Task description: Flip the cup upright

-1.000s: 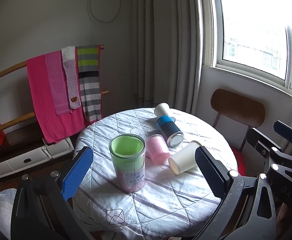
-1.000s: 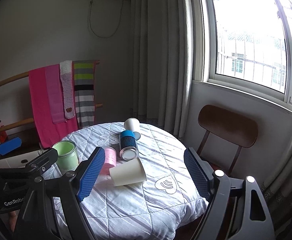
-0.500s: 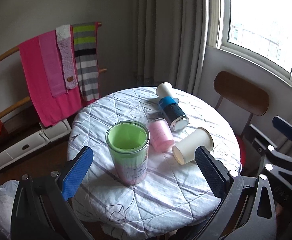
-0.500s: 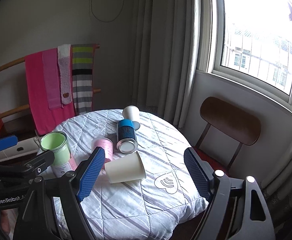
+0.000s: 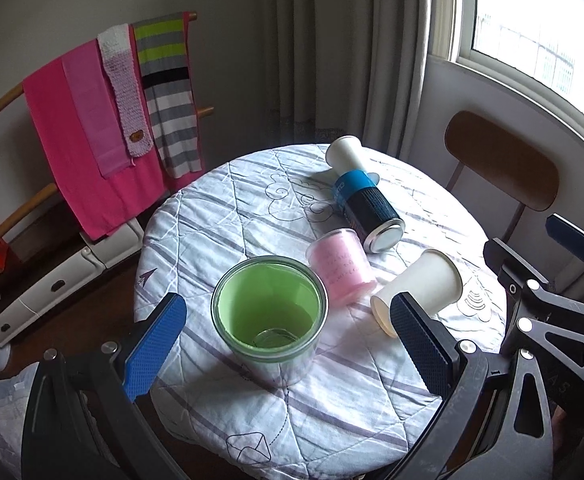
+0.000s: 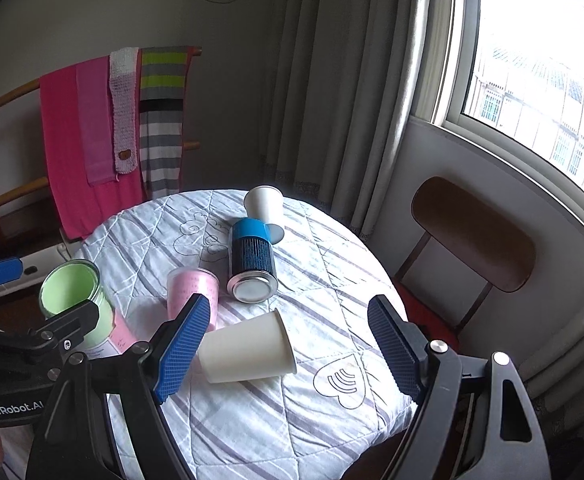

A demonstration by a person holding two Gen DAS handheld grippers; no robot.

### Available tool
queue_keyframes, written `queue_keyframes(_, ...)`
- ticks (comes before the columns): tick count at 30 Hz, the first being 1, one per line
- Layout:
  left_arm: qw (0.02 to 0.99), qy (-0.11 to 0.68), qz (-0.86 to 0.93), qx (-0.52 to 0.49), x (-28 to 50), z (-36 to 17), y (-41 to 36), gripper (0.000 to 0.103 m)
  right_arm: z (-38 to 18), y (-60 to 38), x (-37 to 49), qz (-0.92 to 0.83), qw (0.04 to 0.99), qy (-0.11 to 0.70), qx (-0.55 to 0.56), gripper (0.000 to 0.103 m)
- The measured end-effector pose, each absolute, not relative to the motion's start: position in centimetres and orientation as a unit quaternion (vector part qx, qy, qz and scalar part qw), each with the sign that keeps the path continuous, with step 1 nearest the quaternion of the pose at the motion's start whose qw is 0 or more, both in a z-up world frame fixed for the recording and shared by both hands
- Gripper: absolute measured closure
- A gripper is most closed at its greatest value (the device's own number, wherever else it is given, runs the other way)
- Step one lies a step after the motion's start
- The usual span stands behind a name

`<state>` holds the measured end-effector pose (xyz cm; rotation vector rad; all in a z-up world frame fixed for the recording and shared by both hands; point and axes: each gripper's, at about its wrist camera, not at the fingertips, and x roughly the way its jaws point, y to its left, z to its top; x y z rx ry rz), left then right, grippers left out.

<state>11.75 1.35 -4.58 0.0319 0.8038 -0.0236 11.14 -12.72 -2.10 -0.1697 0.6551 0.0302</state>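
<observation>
Both grippers, left (image 5: 288, 344) and right (image 6: 288, 344), hover with jaws apart, empty. White paper cup (image 6: 248, 350) lies on its side on quilted table (image 6: 276, 432), beside pink cup (image 6: 192, 290).

On the round surface (image 6: 252, 420): paper cup (image 6: 248, 350) on its side nearest my right fingers (image 6: 182, 346). Behind it a can (image 6: 251, 260) on its side, plastic cup (image 6: 194, 292) left of the can. Glass jar (image 5: 270, 314) upright, far left. Second paper cup (image 6: 263, 204) at the back. Chair (image 6: 472, 232) to the right.
</observation>
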Motion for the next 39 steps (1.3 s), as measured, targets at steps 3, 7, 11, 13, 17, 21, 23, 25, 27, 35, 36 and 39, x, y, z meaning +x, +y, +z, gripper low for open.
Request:
queue_keyframes(3,0.92,0.393,-0.013,0.016,12.2,-4.7,1.3,0.0,-2.4,-12.7,11.8,0.016,0.941,0.326,-0.083,0.021)
queue_keyframes(7,0.919,0.393,-0.013,0.016,12.5,-4.9,1.2,0.0,-2.5,-12.8,12.3,0.017,0.941,0.329,-0.081,0.021)
queue_keyframes(11,0.92,0.39,-0.011,0.02,12.5,-4.9,1.1,0.0,-2.7,-13.0,12.4,0.019,0.94,0.33,-0.079,0.021)
queue_keyframes(13,0.921,0.388,-0.011,0.023,12.4,-4.9,0.9,0.0,-2.7,-13.2,12.2,0.02,0.941,0.328,-0.078,0.021)
queue_keyframes(17,0.926,0.376,-0.004,0.032,11.6,-4.6,0.3,0.0,-2.7,-13.6,11.9,0.021,0.942,0.327,-0.074,0.021)
queue_keyframes(21,0.93,0.367,0.0,0.036,10.7,-4.1,-0.2,0.0,-2.3,-13.9,11.3,0.02,0.944,0.322,-0.073,0.021)
queue_keyframes(23,0.933,0.357,0.001,0.037,10.1,-3.6,-0.4,0.0,-2.0,-14.2,10.8,0.021,0.946,0.315,-0.071,0.021)
queue_keyframes(25,0.939,0.342,0.007,0.04,9.4,-3.1,-0.6,0.0,-1.6,-14.3,10.3,0.021,0.949,0.308,-0.068,0.021)
queue_keyframes(27,0.944,0.328,0.01,0.041,8.5,-2.6,-0.8,0.0,-1.1,-14.6,9.6,0.023,0.952,0.298,-0.065,0.021)
queue_keyframes(35,0.954,0.295,0.019,0.046,5.7,-1.6,-1.4,0.0,-0.1,-15.0,7.1,0.019,0.96,0.272,-0.067,0.021)
queue_keyframes(36,0.955,0.292,0.019,0.044,5.4,-1.5,-1.3,0.0,-0.1,-15.0,6.9,0.019,0.96,0.272,-0.067,0.021)
queue_keyframes(39,0.96,0.275,0.024,0.043,4.4,-1.1,-1.3,0.0,0.1,-15.1,6.3,0.019,0.961,0.268,-0.066,0.021)
